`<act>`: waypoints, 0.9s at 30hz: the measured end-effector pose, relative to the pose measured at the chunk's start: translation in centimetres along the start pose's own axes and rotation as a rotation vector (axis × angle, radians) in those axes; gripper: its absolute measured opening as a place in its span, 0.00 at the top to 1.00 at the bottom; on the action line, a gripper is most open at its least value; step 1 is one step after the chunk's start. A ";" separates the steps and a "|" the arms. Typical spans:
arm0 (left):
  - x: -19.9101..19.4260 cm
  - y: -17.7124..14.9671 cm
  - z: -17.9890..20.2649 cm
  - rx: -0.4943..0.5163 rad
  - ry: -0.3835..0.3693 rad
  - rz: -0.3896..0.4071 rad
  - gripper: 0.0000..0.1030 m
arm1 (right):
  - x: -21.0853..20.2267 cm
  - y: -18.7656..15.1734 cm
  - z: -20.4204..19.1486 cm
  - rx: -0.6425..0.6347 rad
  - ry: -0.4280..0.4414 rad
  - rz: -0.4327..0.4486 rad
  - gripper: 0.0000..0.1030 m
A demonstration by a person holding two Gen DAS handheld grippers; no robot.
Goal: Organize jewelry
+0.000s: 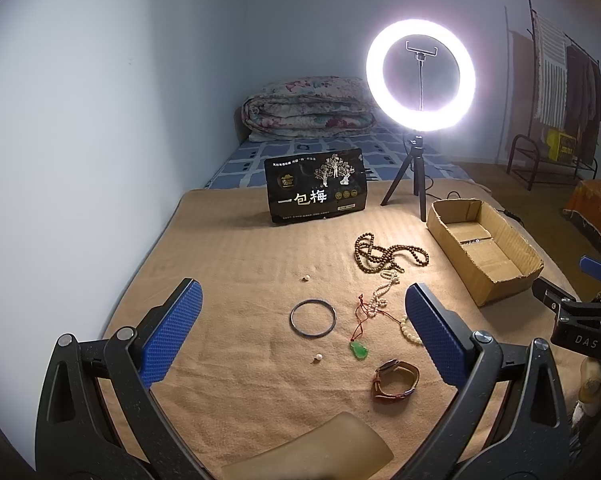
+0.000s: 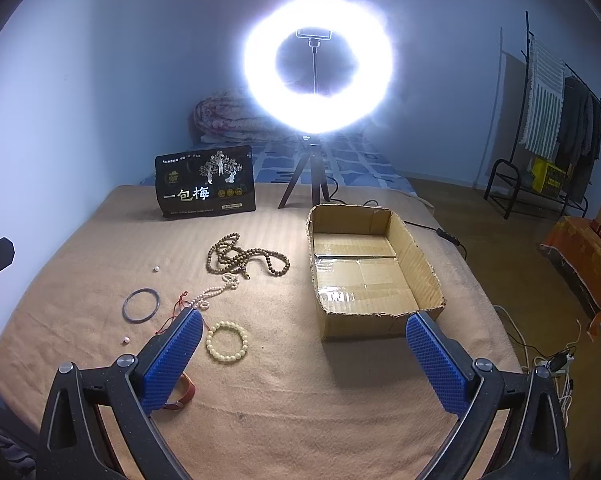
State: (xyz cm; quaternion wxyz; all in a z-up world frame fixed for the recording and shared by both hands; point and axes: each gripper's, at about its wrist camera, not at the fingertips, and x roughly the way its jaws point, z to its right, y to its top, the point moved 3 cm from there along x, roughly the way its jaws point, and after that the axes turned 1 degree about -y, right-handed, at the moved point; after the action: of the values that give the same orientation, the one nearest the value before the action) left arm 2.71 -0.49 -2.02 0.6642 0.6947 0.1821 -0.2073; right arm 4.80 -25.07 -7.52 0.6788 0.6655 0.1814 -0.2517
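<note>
On the tan blanket [image 1: 228, 264], seen from both wrist views:

Left gripper [image 1: 303, 322]: blue pads spread wide, nothing between them; it hovers above the jewelry.
Right gripper [image 2: 304, 338]: pads also wide apart and empty; in the left wrist view only its tip shows, at 3 o'clock, cut by the frame edge.
Cardboard box [image 2: 412, 240]: open, nothing visible inside, lying at 3 o'clock from the jewelry; its near right corner is hidden behind the right gripper's pad.
Brown bead necklace [image 1: 384, 254]: heaped at 12 o'clock of the cluster.
Small pale bead strand [image 1: 380, 294]: tangled with a red cord [image 1: 362, 316]; where one ends and the other begins is hard to make out.
Green pendant [image 1: 359, 350]: on the cord's near end, hidden in the right wrist view.
Metal bangle [image 1: 313, 317]: flat, at 9 o'clock of the pendant.
Cream bead bracelet [image 2: 227, 342]: whole in the right wrist view, mostly covered by a pad in the left.
Watch [image 1: 396, 380]: brown strap, at 6 o'clock; dial unreadable.
Two loose pearls [image 1: 318, 357]: well apart, tiny.
Translucent object [image 1: 312, 452]: cut off at 6 o'clock, unidentifiable.
Black pouch [image 1: 316, 186]: upright at 12 o'clock.
Ring light [image 1: 420, 76]: glare blurs its surroundings.
</note>
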 end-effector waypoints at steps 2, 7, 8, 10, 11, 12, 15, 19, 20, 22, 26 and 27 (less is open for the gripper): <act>0.1 0.0 0.0 -0.001 0.001 0.000 0.00 | -0.1 0.0 0.0 0.001 -0.001 0.000 0.00; 0.1 0.0 0.1 0.002 0.001 0.000 0.00 | -0.1 0.0 0.0 0.002 -0.001 -0.001 0.00; 0.2 0.0 0.1 0.003 0.001 0.001 0.00 | -0.1 0.0 0.0 0.001 -0.001 -0.001 0.00; 0.2 0.0 0.1 0.002 0.000 0.000 0.00 | -0.1 0.0 0.0 0.000 0.000 -0.001 0.00; 0.2 0.0 0.1 0.002 0.000 0.000 0.00 | -0.1 0.0 0.0 -0.001 -0.001 -0.001 0.00; 0.2 0.0 0.1 0.003 0.001 0.001 0.00 | -0.1 0.0 0.0 0.000 -0.001 0.000 0.00; 0.1 0.0 0.1 0.002 0.000 0.000 0.00 | -0.1 0.0 0.0 0.002 0.000 -0.002 0.00; 0.2 0.0 0.2 0.003 0.001 0.001 0.00 | -0.1 0.0 0.0 0.003 -0.001 -0.002 0.00; 0.1 0.0 0.1 0.004 0.001 0.001 0.00 | -0.1 0.0 0.0 0.003 -0.001 -0.003 0.00; 0.2 0.0 0.2 0.003 0.001 0.001 0.00 | -0.1 0.0 0.0 0.002 0.000 -0.004 0.00; 0.1 0.0 0.1 0.004 0.001 0.001 0.00 | -0.1 -0.1 0.1 0.001 0.000 -0.007 0.00; 0.2 0.0 0.2 0.004 0.001 0.000 0.00 | -0.1 0.0 0.2 0.001 0.000 -0.009 0.00</act>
State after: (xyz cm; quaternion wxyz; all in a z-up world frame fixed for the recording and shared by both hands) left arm 2.84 -0.64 -2.12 0.6627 0.6963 0.1818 -0.2073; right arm 4.68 -25.22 -7.49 0.6772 0.6652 0.1843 -0.2547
